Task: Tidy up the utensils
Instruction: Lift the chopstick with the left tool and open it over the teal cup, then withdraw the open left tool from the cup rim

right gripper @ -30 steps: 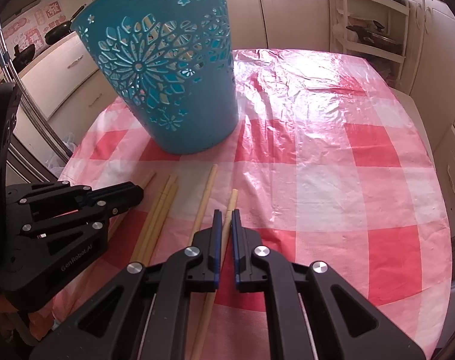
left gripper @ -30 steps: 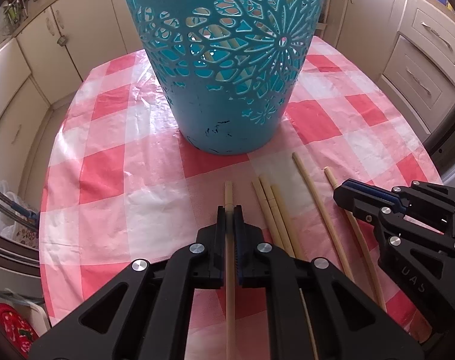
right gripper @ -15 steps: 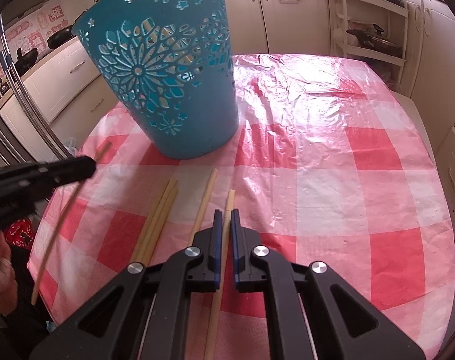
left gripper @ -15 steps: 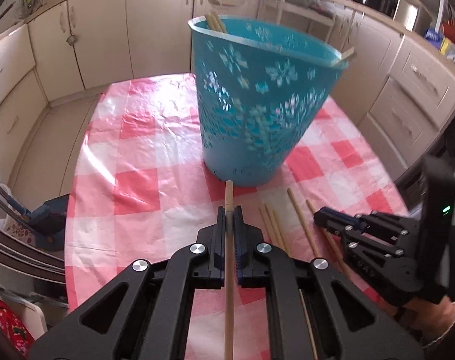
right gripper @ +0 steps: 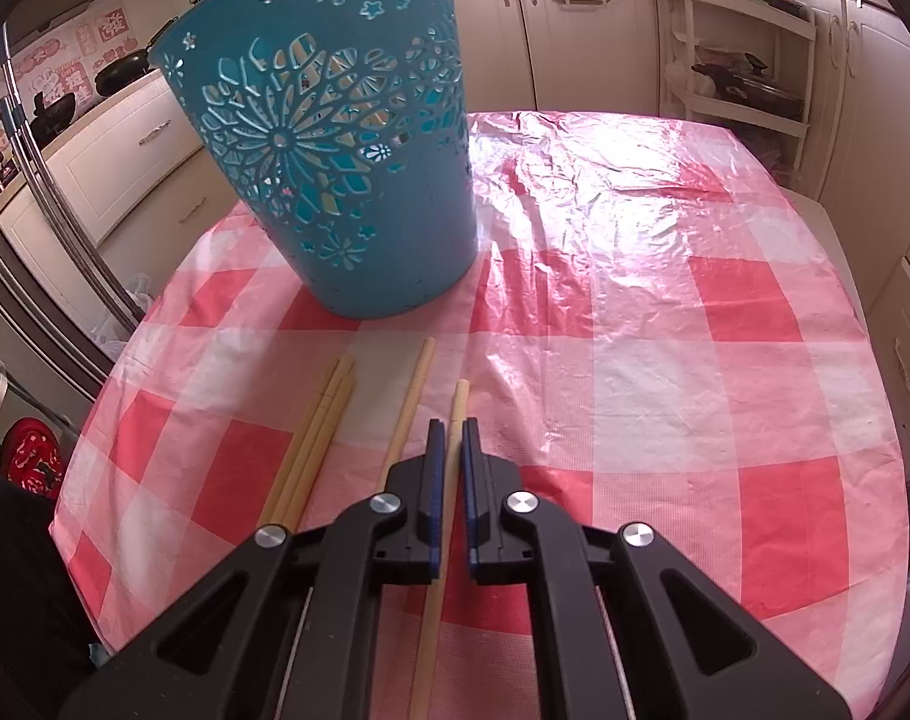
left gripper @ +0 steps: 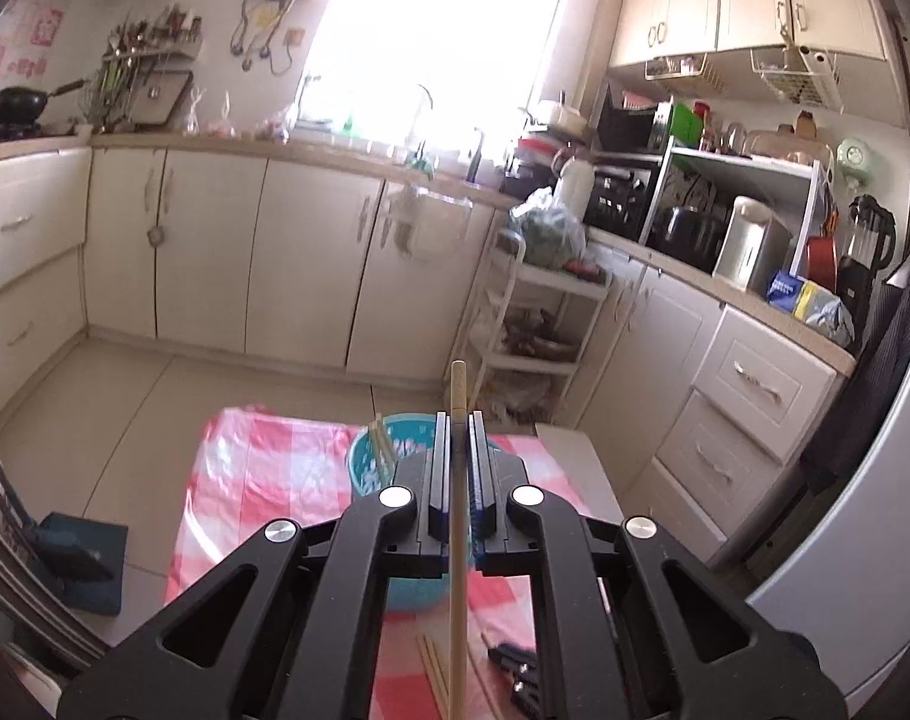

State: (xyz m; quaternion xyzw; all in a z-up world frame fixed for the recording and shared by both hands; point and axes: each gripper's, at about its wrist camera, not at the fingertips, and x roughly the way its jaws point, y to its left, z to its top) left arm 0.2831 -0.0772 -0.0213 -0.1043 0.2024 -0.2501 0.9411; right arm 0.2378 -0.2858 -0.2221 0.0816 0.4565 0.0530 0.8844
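The left gripper [left gripper: 457, 474] pinches a slim, pale wooden chopstick [left gripper: 457, 540], raised above the tabletop [left gripper: 251, 480] with its blunt tip jutting past the pads. Below stands a teal plastic basket [right gripper: 341, 180], round and tapered, its wall pierced with flower cut-outs; sticks lean inside it. The right gripper [right gripper: 449, 480] is pressed onto another chopstick [right gripper: 455, 414] lying flat on the glossy, wrinkled red-and-white checked cover [right gripper: 635, 312]. Just beside it lie a single stick [right gripper: 413, 396] and a close bundle [right gripper: 323, 426]
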